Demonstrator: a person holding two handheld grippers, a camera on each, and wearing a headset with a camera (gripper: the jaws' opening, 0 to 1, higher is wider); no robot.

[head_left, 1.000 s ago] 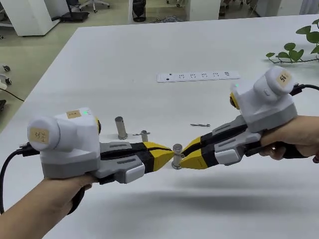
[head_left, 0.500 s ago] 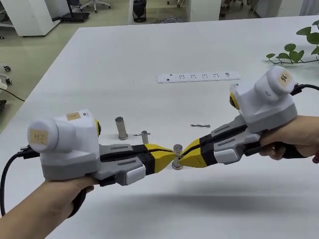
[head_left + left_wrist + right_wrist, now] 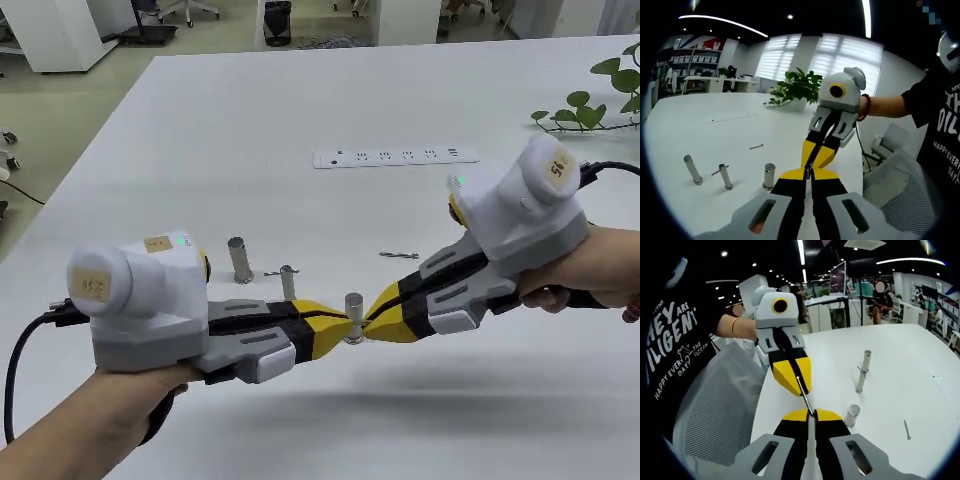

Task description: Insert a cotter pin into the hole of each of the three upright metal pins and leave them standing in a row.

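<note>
Item: left gripper (image 3: 338, 325), lower left of head view, jaws pinched narrow on held cotter pin (image 3: 804, 396); thin rod lies along its jaw seam in right gripper view. Item: right gripper (image 3: 374, 310), entering from right of head view, jaws likewise closed down on the rod's other end; both grippers meet tip to tip at frame centre. Item: near metal pin (image 3: 353, 315), upright on white table (image 3: 300, 100), just beside the joined tips; contact w/ rod cannot be told; seen left of own jaws in left gripper view, lower right of centre in right gripper view. Item: middle metal pin (image 3: 288, 282), upright, left of centre in head view, w/ inserted cotter pin (image 3: 272, 271) crosswise through its upper part. Item: far metal pin (image 3: 238, 260), upright, further left, nothing seen in its hole. All 3 form a loose row, apart from each other. Item: loose cotter pin (image 3: 398, 255), flat on table, right of centre, well apart from the row. Misc.: power strip (image 3: 395, 157), upper centre; plant (image 3: 590, 105), upper right edge.
</note>
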